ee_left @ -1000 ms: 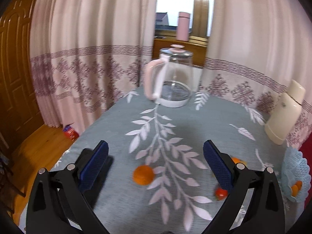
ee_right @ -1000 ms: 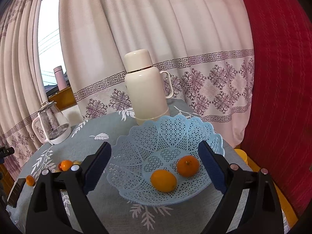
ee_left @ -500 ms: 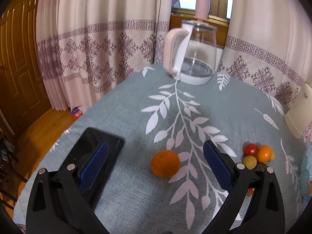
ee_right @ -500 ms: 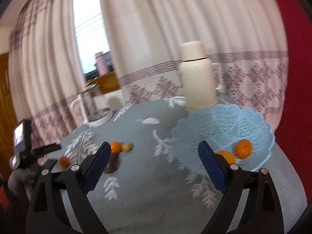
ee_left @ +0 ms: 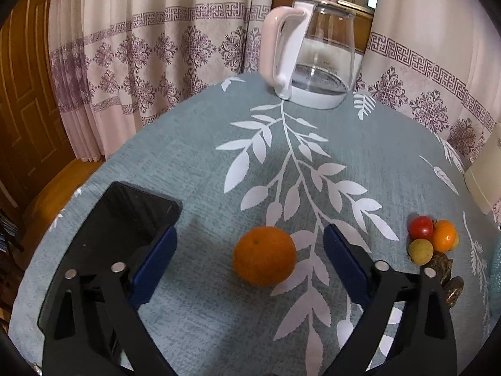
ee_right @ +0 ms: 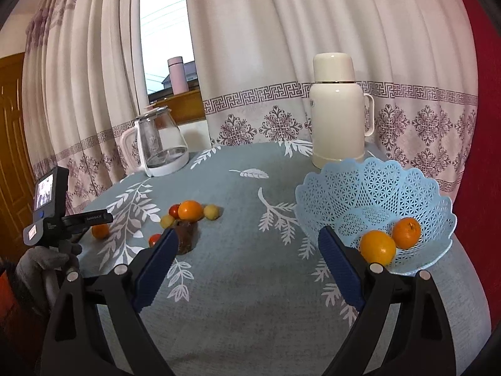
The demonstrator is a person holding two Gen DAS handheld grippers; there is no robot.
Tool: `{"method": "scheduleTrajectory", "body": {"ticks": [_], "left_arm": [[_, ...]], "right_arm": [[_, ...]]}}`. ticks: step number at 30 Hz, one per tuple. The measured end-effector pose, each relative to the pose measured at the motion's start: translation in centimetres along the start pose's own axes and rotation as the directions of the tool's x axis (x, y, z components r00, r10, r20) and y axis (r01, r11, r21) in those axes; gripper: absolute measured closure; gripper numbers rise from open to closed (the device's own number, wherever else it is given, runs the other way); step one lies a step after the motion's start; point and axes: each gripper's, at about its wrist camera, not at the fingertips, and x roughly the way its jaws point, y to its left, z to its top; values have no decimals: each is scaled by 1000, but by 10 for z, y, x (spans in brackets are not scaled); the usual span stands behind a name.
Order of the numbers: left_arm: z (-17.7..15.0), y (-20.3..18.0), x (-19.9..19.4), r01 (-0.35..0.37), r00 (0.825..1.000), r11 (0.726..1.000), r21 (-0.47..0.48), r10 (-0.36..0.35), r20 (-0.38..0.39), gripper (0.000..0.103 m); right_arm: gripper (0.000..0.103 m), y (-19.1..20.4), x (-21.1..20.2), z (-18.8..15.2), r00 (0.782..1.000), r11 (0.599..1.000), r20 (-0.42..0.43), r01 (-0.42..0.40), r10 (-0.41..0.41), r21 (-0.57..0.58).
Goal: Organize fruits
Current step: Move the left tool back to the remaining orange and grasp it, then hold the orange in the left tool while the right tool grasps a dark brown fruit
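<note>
Now our left gripper (ee_left: 249, 258) is closing around the lone orange (ee_left: 264, 260) on the table (ee_left: 194, 163), pads not touching. Our right gripper (ee_right: 245, 258) gapes empty, the blue basket (ee_right: 375, 185) of two oranges (ee_right: 391, 242) far right.

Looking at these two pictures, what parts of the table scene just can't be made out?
- Left view: the phone, near end hidden behind the left gripper, whose jaws are closing.
- Left view: the flask, cut by the right edge.
- Right view: the dark lump, partly behind the gripper's fingers; unidentifiable.
</note>
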Motion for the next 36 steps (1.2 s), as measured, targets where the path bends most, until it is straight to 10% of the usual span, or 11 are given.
{"method": "scheduleTrajectory", "body": {"ticks": [18,36], "left_arm": [[-5,3,12,81,995,997,-10,-81,-56,61],[-11,6,-17,120,990,993,-19,-118,83,62]], "right_arm": [[13,14,17,-14,996,997,-84,2,-8,-73],[13,31,57,1,973,998,-226,-55,46,-32]]}}
